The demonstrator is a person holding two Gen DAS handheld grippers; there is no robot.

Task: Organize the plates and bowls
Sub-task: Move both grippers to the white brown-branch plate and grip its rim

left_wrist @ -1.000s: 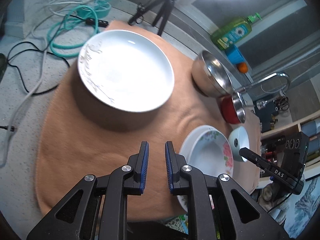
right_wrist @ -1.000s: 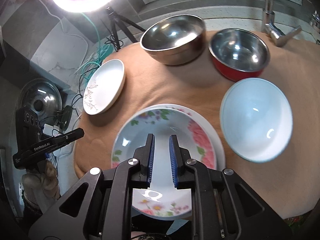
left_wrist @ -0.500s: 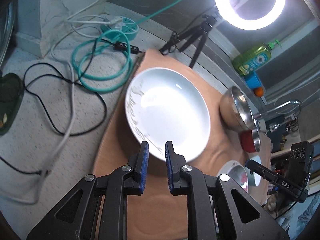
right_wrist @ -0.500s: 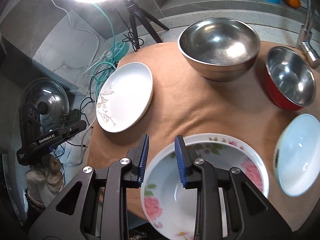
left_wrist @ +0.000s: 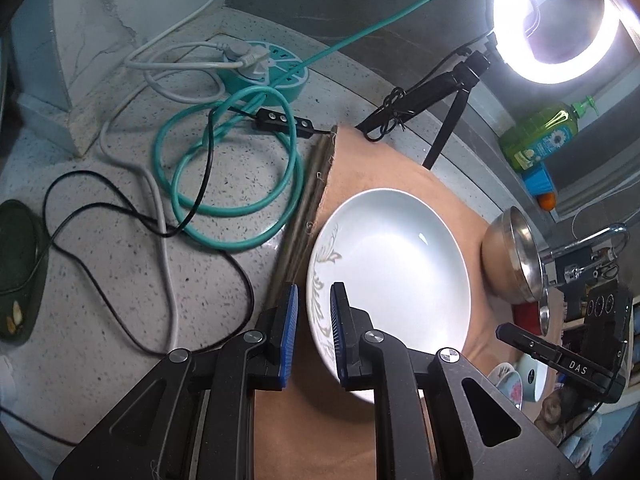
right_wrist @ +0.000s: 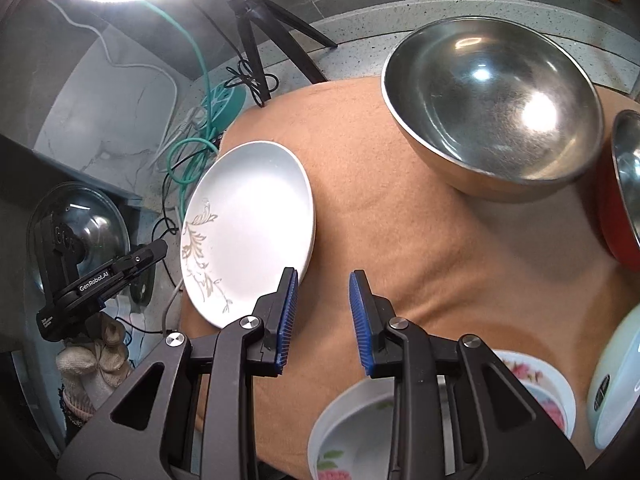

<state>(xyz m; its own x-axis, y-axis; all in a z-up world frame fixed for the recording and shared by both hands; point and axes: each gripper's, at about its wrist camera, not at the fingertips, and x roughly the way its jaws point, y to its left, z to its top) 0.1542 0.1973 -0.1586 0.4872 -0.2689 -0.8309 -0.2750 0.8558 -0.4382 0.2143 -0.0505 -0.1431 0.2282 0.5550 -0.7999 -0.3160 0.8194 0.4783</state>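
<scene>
A white plate with a gold leaf pattern (left_wrist: 392, 272) (right_wrist: 248, 232) lies at the left end of the orange cloth (right_wrist: 400, 240). My left gripper (left_wrist: 313, 330) hangs over the plate's left rim, shut with only a narrow slit and nothing held. My right gripper (right_wrist: 323, 312) is open and empty over bare cloth, its left finger by the plate's near right rim. A large steel bowl (right_wrist: 492, 104), a red bowl (right_wrist: 624, 192), a floral dish (right_wrist: 360, 420) and a white bowl (right_wrist: 616, 376) stand to the right.
A ring light on a tripod (left_wrist: 556, 20) stands behind the cloth. A teal cable coil (left_wrist: 232, 168), a round power strip (left_wrist: 272, 64) and loose black and white cords lie on the counter left of it. A soap bottle (left_wrist: 540, 136) and a faucet (left_wrist: 580, 244) are at the back right.
Both grippers have travelled left, from above the floral dish to the white plate. The right gripper's jaws have widened. The left gripper's gap is unchanged.
</scene>
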